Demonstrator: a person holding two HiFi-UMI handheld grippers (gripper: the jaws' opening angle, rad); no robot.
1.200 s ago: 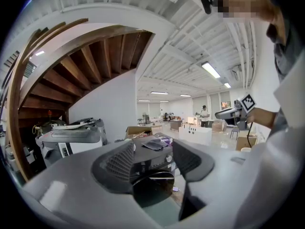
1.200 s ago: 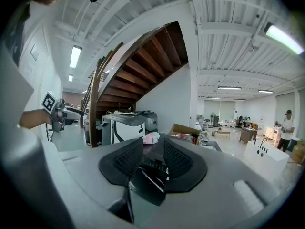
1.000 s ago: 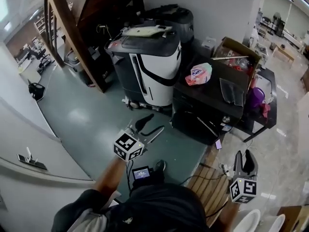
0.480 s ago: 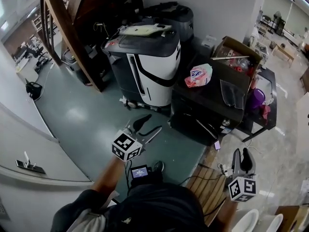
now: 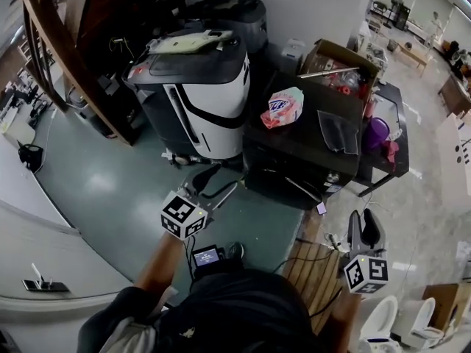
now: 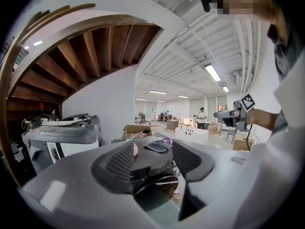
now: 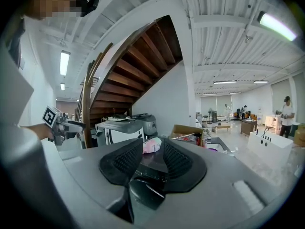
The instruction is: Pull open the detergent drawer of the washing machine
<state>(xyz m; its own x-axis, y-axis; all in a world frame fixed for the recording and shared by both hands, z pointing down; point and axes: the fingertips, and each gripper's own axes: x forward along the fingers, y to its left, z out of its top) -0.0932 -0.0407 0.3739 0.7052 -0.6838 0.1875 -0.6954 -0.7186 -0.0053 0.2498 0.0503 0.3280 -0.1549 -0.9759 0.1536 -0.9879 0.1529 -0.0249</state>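
Observation:
The black washing machine [image 5: 309,149] stands right of centre in the head view, with a pink bag [image 5: 280,109] on its top. I cannot make out its detergent drawer. My left gripper [image 5: 218,184] hovers over the green floor just left of the machine's front. Its jaws stand apart with nothing between them, and the machine [image 6: 152,163] shows through the gap of the left gripper [image 6: 153,159]. My right gripper [image 5: 364,223] hangs off the machine's near right corner. The right gripper [image 7: 152,156] has a narrow empty gap, and the pink bag [image 7: 152,145] shows beyond it.
A white-and-black appliance [image 5: 199,94] stands left of the washing machine, under a wooden stair beam [image 5: 51,50]. An open cardboard box [image 5: 338,68] and a purple container [image 5: 375,132] sit at the back right. Wooden slats [image 5: 309,271] lie by my feet.
Both grippers have drifted with me toward the washing machine, and the whole scene has slid left in the head view. Neither gripper's jaws look any different.

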